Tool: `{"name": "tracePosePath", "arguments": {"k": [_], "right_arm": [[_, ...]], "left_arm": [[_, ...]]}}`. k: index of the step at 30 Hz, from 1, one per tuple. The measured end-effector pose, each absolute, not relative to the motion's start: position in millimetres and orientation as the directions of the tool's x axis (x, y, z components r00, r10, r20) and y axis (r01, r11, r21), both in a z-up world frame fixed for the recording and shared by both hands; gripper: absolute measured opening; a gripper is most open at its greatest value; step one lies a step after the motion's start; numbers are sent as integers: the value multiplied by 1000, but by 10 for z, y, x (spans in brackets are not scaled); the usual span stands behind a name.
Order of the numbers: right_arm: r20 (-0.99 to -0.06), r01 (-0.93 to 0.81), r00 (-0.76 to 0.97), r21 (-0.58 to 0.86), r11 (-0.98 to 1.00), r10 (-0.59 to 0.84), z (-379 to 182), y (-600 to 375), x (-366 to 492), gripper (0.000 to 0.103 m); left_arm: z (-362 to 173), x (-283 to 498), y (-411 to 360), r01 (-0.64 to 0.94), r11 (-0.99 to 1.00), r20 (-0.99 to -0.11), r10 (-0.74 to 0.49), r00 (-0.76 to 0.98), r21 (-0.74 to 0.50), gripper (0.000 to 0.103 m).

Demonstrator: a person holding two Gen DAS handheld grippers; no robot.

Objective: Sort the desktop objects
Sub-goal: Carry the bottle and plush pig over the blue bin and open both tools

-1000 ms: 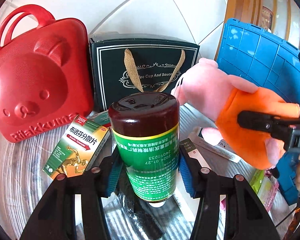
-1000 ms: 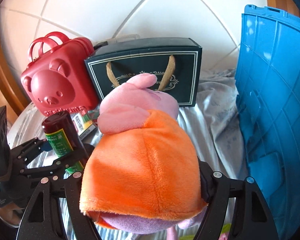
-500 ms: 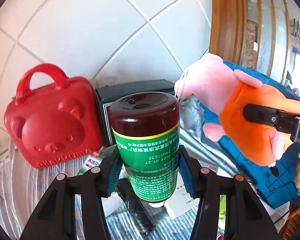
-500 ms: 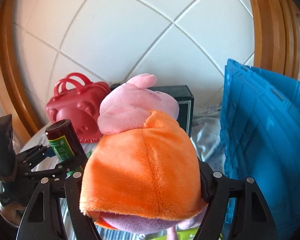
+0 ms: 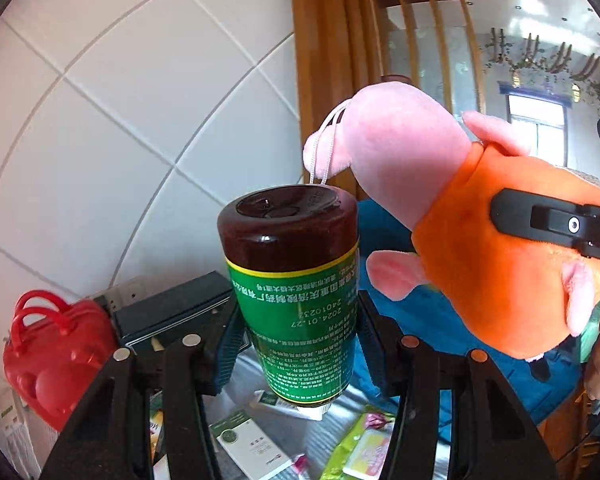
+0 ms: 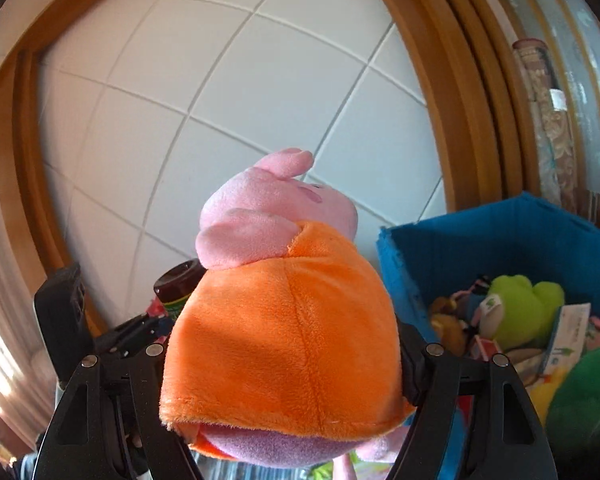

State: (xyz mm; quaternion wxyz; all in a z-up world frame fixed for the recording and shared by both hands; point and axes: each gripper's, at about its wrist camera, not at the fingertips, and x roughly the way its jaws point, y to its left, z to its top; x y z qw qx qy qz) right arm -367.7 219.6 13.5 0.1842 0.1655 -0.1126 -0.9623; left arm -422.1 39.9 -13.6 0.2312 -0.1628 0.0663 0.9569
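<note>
My left gripper [image 5: 298, 344] is shut on a brown bottle with a green label [image 5: 296, 292] and holds it high above the table. My right gripper [image 6: 284, 360] is shut on a pink plush pig in an orange dress [image 6: 284, 320], also lifted. In the left wrist view the pig [image 5: 479, 240] hangs just right of the bottle. In the right wrist view the bottle's cap [image 6: 180, 280] peeks out left of the pig. A blue bin [image 6: 499, 248] at the right holds several plush toys.
A red bear-shaped case [image 5: 56, 356] and a dark gift box [image 5: 172, 312] stand at the back left of the table. Small boxes and packets [image 5: 256, 448] lie below the grippers. A white tiled wall [image 6: 220, 100] and wooden frame stand behind.
Both grippers have risen and tilted upward with their objects. The table items have dropped low in view, and the blue bin's inside now shows in the right wrist view.
</note>
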Motion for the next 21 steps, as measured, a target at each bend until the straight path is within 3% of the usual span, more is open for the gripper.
{"name": "tracePosePath", "arguments": {"k": [11, 13, 15, 21], "right_arm": [[-257, 59, -959, 234, -970, -120, 448, 3557, -3363, 78], [-266, 22, -960, 229, -973, -85, 497, 3754, -3458, 82], [-266, -19, -963, 233, -972, -45, 527, 3962, -3599, 94], [-247, -59, -969, 232, -971, 0, 531, 4251, -3537, 99]], "left_arm": [[126, -4235, 1881, -639, -768, -348, 591, -728, 33, 53], [136, -4341, 2139, -638, -769, -376, 582, -721, 33, 53], [136, -4464, 2339, -603, -797, -402, 537, -742, 48, 53], [243, -4441, 2515, -548, -832, -376, 483, -791, 83, 55]]}}
